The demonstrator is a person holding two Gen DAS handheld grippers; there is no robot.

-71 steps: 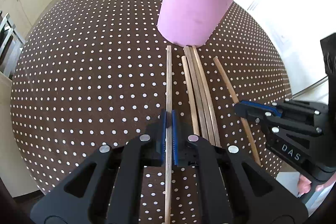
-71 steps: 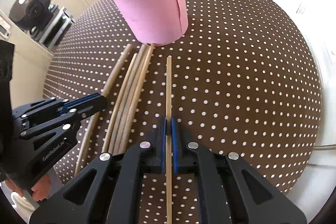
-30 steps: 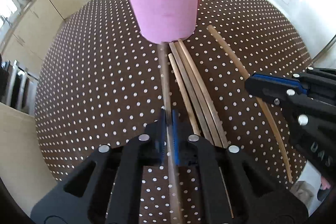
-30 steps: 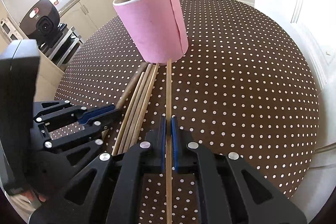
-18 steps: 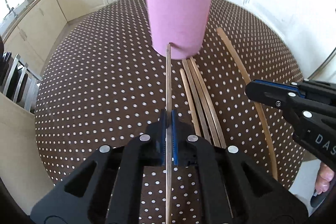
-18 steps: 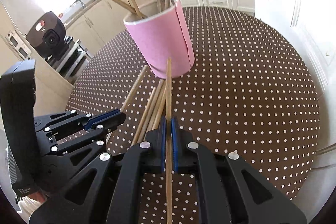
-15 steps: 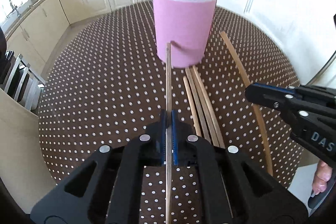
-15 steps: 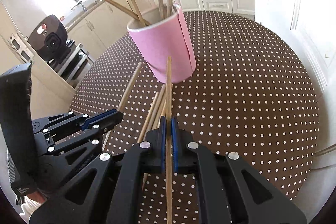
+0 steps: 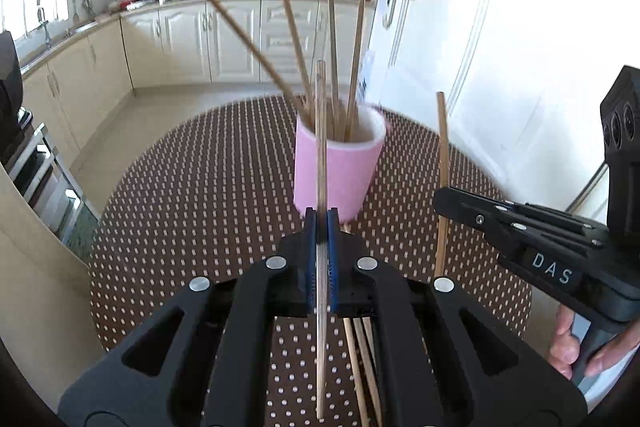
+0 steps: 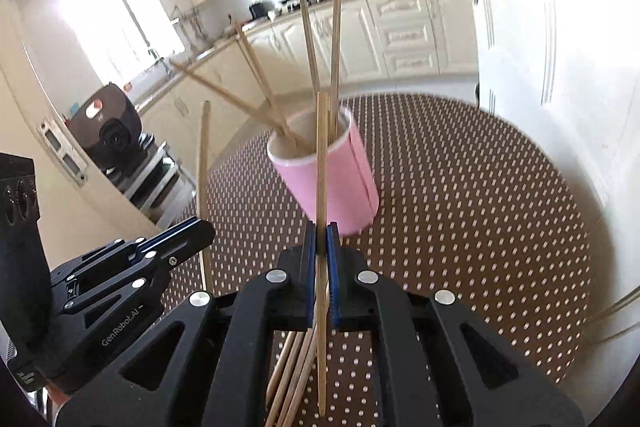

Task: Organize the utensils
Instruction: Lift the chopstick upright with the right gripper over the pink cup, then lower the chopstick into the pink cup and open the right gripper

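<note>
A pink cup stands on the brown dotted round table and holds several wooden chopsticks. My left gripper is shut on one chopstick, held up near upright in front of the cup. My right gripper is shut on another chopstick, also raised before the cup. Each gripper shows in the other's view, the right one and the left one, with its chopstick. Several loose chopsticks lie on the table under the grippers, also seen in the right wrist view.
The table edge curves round close on all sides. Kitchen cabinets and a counter run behind. A white door is at the right. A black camera device stands at the left beyond the table.
Both grippers have lifted and tilted their chopsticks up from the table to near upright. The cup now looks farther and lower in both views.
</note>
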